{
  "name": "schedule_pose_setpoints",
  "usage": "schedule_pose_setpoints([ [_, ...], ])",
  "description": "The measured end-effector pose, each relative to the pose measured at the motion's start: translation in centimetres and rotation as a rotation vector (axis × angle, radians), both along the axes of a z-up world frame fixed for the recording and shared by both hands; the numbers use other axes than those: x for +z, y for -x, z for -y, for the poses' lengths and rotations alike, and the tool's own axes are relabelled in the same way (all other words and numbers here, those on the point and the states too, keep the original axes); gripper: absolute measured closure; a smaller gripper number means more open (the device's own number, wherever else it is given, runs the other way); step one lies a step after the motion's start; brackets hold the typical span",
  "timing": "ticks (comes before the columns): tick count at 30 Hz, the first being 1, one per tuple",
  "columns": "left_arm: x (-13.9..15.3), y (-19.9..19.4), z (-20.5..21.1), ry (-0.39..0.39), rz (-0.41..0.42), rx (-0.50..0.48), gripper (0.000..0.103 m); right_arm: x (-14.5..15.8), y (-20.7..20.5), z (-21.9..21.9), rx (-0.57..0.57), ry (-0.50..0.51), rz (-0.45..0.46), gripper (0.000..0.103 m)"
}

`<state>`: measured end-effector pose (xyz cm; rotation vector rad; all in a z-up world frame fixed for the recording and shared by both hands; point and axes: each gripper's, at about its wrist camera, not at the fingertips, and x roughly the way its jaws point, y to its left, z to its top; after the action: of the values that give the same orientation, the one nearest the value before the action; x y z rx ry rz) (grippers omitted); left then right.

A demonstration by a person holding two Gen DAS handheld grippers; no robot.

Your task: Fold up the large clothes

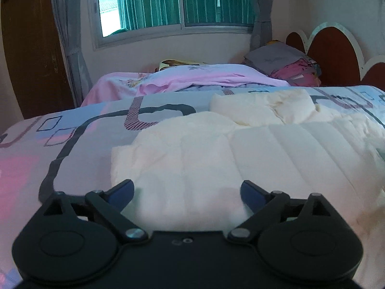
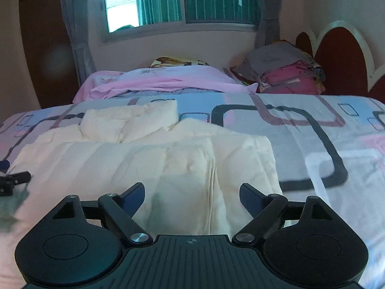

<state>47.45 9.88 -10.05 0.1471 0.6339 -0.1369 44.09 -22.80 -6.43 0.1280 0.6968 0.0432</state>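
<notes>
A cream quilted garment (image 1: pixel 240 149) lies partly folded on the patterned bedspread (image 1: pixel 72 139). It also shows in the right wrist view (image 2: pixel 149 159), with a puffy collar part (image 2: pixel 130 120) at its far end. My left gripper (image 1: pixel 187 190) is open, its jaws wide apart over the garment's near left end. My right gripper (image 2: pixel 192 192) is open over the garment's near right end, above a folded layered edge (image 2: pixel 211 180). Neither gripper holds cloth. Part of the left gripper (image 2: pixel 14 178) shows at the left edge of the right wrist view.
A pink blanket (image 1: pixel 187 77) lies bunched across the far side of the bed. Stacked pillows (image 1: pixel 288 65) rest against a red scalloped headboard (image 1: pixel 336 55) at far right. A window with green curtains (image 1: pixel 182 2) is behind. A dark wooden wardrobe (image 1: pixel 31 48) stands at left.
</notes>
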Motion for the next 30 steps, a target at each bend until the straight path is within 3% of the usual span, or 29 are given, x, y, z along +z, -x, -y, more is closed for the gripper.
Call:
schedule_pose_setpoints([
  [6, 0.4, 3.4, -0.4, -0.017, -0.011, 0.010, 0.007, 0.7, 3.5, 0.1, -0.004, -0.011, -0.014, 0.017],
  [12, 0.9, 8.9, -3.3, -0.026, -0.016, 0.071, 0.007, 1.2, 8.5, 2.3, -0.032, -0.049, -0.034, 0.017],
  [17, 0.9, 14.1, -5.5, -0.042, -0.045, 0.125, 0.021, 1.6, 13.3, 4.2, -0.026, -0.058, -0.028, 0.017],
  [18, 1.0, 15.4, -6.1, -0.029, -0.043, 0.144, 0.028, 1.7, 14.4, 4.7, -0.032, -0.064, -0.023, 0.017],
  [19, 1.2, 16.6, -6.7, -0.008, -0.035, 0.156, 0.053, 1.8, 15.6, 5.3, -0.043, -0.075, -0.020, 0.017],
  [20, 1.4, 17.7, -7.4, 0.034, -0.042, 0.157, 0.071, 1.8, 16.7, 6.0, -0.057, -0.091, -0.022, 0.017],
  [21, 1.4, 18.8, -8.2, 0.088, -0.062, 0.173, 0.098, 1.8, 18.0, 6.7, -0.073, -0.113, -0.022, 0.017],
  [23, 1.7, 20.9, -9.4, 0.152, -0.064, 0.209, 0.093, 1.5, 20.8, 8.2, -0.101, -0.154, -0.030, 0.017],
  [24, 1.7, 22.0, -9.7, 0.163, -0.064, 0.217, 0.083, 1.3, 22.0, 8.7, -0.110, -0.161, -0.037, 0.017],
  [25, 1.7, 22.9, -9.8, 0.165, -0.072, 0.232, 0.053, 1.0, 23.4, 9.2, -0.115, -0.165, -0.048, 0.017],
  [26, 1.8, 23.9, -10.0, 0.167, -0.076, 0.254, 0.032, 0.8, 24.5, 9.6, -0.118, -0.168, -0.059, 0.017],
  [27, 1.8, 25.0, -10.0, 0.165, -0.065, 0.274, 0.002, 0.4, 25.7, 10.0, -0.123, -0.172, -0.072, 0.017],
  [30, 1.8, 27.7, -9.9, 0.172, -0.054, 0.273, 0.001, -0.6, 28.7, 11.2, -0.143, -0.200, -0.103, 0.017],
])
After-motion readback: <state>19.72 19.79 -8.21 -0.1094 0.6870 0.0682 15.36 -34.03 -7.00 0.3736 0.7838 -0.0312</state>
